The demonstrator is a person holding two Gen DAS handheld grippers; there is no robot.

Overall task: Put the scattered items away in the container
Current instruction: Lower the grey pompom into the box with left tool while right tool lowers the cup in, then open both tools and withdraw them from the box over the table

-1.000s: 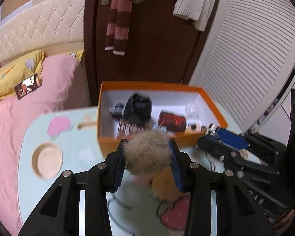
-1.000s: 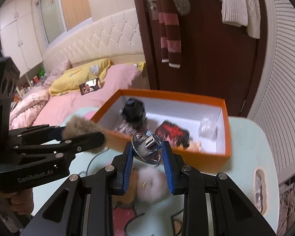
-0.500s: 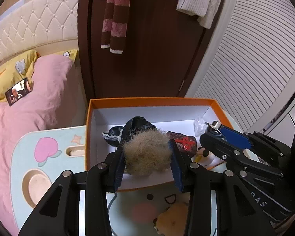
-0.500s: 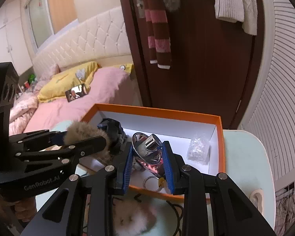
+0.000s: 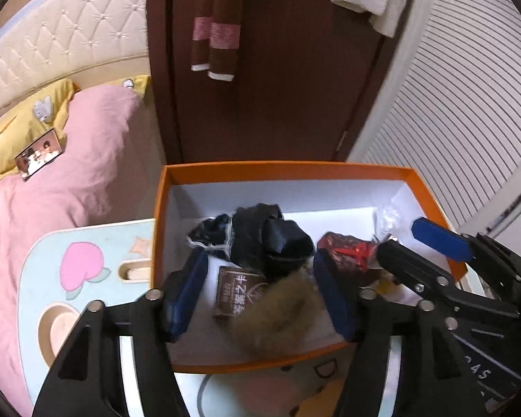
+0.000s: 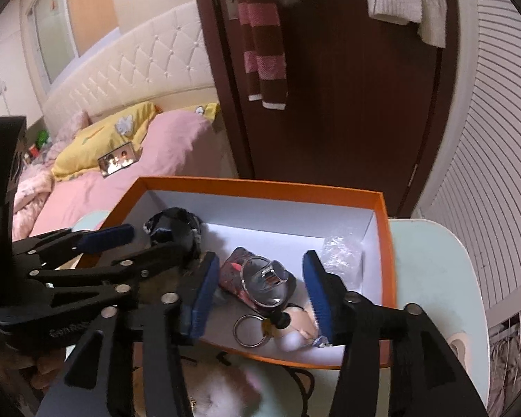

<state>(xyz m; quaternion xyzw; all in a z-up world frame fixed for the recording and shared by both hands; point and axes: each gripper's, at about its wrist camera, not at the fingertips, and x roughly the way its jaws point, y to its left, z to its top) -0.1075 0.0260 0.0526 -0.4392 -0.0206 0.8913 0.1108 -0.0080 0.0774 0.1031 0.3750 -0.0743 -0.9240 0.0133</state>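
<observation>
I read "GenRob", partly cut off, on the left gripper [image 6: 156,239] body, and Chinese characters I can't make out on the brown packet [image 5: 238,292] between its fingers.

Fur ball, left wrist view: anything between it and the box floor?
Nothing visible blocks it. The fur ball sits low inside the orange box, beside the brown packet. The left gripper jaws are opening, their pads clear of it.
</observation>
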